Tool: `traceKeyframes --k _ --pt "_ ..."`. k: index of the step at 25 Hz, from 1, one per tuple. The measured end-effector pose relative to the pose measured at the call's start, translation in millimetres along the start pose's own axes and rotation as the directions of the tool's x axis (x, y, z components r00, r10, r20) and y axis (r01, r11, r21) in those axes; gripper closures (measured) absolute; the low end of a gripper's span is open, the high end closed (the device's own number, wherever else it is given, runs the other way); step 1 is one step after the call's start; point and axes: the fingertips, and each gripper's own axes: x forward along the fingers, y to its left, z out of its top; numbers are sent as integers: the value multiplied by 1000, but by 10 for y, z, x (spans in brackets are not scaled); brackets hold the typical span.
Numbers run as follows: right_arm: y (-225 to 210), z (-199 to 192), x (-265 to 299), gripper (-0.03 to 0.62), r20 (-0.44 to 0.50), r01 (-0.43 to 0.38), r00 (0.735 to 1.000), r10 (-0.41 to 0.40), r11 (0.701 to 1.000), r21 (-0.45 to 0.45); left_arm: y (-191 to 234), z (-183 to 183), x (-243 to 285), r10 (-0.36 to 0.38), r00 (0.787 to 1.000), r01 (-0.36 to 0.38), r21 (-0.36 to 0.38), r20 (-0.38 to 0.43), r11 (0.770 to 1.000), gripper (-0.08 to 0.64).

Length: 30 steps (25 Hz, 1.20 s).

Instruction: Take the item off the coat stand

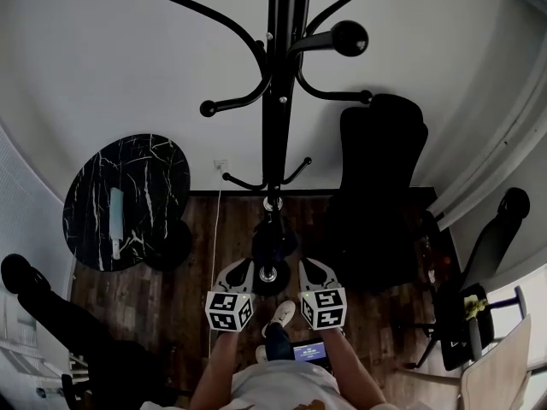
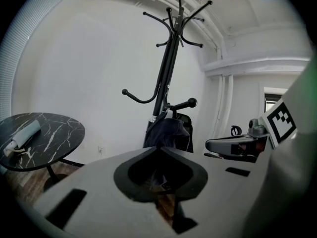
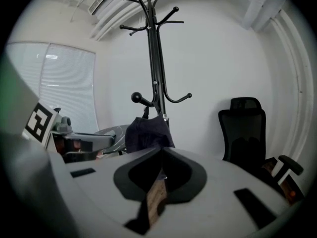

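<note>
Left hand-held gripper (image 2: 159, 150) is pressed together, empty, short of the stand (image 1: 275, 101). Dead ahead, the bag (image 2: 168, 133) hangs on a low hook (image 3: 141, 100). Right hand-held gripper (image 3: 161, 152) is pressed together too, nothing in it. The smart play looks like this: spread one, pinch the bag's top by the hook, lift clear, then draw back.

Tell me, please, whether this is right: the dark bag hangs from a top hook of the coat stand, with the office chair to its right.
Not quite: the dark bag hangs from a low hook of the coat stand, with the office chair to its right, as the right gripper view shows.
</note>
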Motion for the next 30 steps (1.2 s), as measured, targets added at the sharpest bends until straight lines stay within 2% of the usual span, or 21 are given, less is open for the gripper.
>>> traceKeyframes --k 6,8,9,18,22,30 --pt "-84 -40 185 578 -24 -13 1000 13 1000 -3 67 -97 193 -3 999 3 1 -32 1000 532" --pt "-111 -54 241 569 -30 -14 999 14 1000 2 91 -126 262 -8 999 8 11 -46 1000 445" --pt "-125 -62 272 560 -33 -15 999 15 1000 3 103 -136 294 -10 999 11 13 -51 1000 439" --pt "-183 -71 494 488 -49 -39 998 39 999 10 117 -192 529 -36 996 40 43 -84 998 434" --pt "-155 -59 607 467 -59 -54 997 54 999 0 121 -158 589 -47 996 49 30 -76 998 434" --pt "-166 16 754 459 -47 -43 998 42 999 -13 175 -87 694 -37 998 39 42 -58 998 434"
